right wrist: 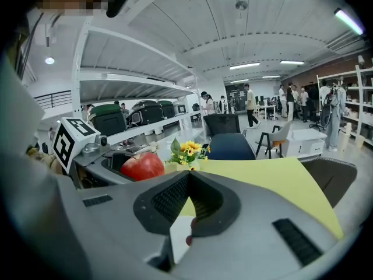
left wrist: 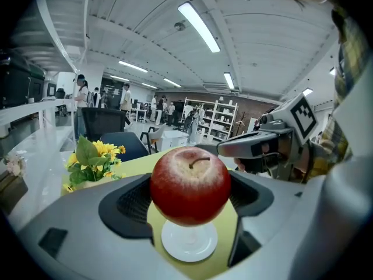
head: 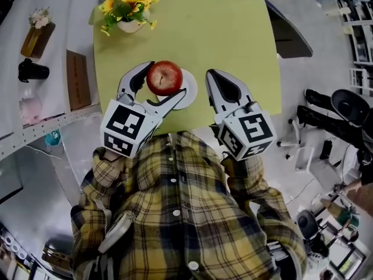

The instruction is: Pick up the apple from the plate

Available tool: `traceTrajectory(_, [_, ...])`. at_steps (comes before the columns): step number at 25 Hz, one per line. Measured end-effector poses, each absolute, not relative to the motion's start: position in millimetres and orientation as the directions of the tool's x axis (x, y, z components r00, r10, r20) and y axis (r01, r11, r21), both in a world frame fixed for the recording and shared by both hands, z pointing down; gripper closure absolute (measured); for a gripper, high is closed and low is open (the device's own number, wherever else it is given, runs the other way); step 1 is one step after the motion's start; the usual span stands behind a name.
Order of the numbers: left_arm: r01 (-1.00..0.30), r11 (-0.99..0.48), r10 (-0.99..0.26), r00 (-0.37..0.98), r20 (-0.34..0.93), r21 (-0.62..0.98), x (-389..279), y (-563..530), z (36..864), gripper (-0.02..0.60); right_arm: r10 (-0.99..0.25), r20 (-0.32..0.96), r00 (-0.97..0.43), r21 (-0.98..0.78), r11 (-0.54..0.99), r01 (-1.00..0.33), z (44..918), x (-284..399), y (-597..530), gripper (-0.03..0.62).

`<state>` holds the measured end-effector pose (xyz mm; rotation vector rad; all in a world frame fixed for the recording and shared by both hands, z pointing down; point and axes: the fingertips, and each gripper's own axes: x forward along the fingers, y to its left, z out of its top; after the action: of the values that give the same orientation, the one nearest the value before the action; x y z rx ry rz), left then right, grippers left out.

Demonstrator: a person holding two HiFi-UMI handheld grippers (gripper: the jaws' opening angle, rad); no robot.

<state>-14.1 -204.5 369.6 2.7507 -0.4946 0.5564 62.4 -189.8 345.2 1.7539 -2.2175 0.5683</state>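
A red apple (head: 164,77) sits between the jaws of my left gripper (head: 165,79), which is shut on it. In the left gripper view the apple (left wrist: 190,184) hangs just above a small white plate (left wrist: 189,245) on the yellow-green table (head: 233,34). In the head view part of the plate (head: 189,95) shows to the right of the apple. My right gripper (head: 211,74) is shut and holds nothing, just right of the plate. From the right gripper view the apple (right wrist: 142,167) is off to the left of the closed jaw tips (right wrist: 187,175).
A pot of sunflowers (head: 129,7) stands at the table's far left corner. A white shelf with a black cup (head: 32,70) and a brown box (head: 77,79) runs along the left. A dark chair (head: 288,31) stands at the right. People stand far back (left wrist: 81,98).
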Motion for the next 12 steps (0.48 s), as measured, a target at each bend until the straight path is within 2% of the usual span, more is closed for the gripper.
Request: traceTrajectory(12, [-0.388, -0.904, -0.293, 0.869, 0.398, 0.182, -28, -190, 341, 0.169, -0.868, 0.400, -0.295, -0.128, 0.265, -0.956, 328, 40, -184, 0.597])
